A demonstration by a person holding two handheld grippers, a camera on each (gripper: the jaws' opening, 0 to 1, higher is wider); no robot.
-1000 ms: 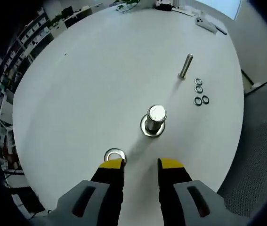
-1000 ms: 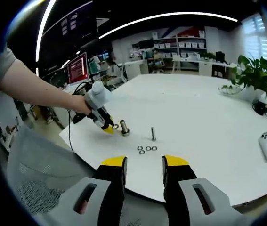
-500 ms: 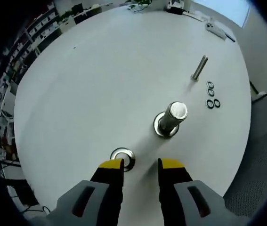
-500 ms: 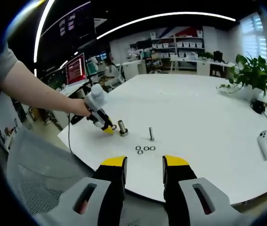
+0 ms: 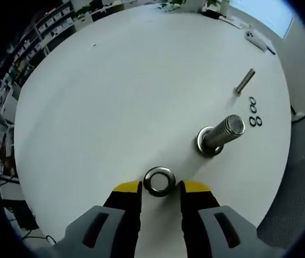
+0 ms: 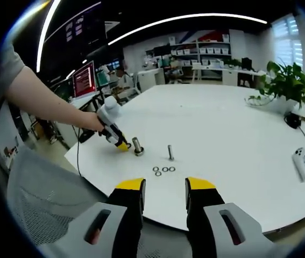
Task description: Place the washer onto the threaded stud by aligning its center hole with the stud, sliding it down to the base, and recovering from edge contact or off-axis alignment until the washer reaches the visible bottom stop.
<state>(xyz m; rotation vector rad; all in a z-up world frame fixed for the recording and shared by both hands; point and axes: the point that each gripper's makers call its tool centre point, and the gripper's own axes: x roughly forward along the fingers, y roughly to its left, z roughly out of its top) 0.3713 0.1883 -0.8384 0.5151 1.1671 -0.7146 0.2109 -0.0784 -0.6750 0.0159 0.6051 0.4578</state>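
White tabletop (image 5: 114,80) carried everything. I had the left gripper (image 5: 160,186) spread narrowly around the flat washer (image 5: 159,181), ready to pinch it, beside the stud (image 5: 221,134). My right gripper (image 6: 164,185) hung apart, parted, empty.

1. You work at a round white table (image 6: 233,134) in an office.
2. A slim second bolt (image 5: 244,81) lies on the table, well apart from the table edge nearest you; in the right gripper view it stands upright (image 6: 170,152).
3. Four small dark rings (image 5: 254,113) sit clustered just beside that bolt.
4. A potted plant (image 6: 288,86) stands at the table's far side.
5. White controllers (image 6: 302,163) lie near the right edge.
6. A mesh chair (image 6: 44,199) stands below the table edge.
7. Shelves of boxes (image 6: 208,51) line the back wall.
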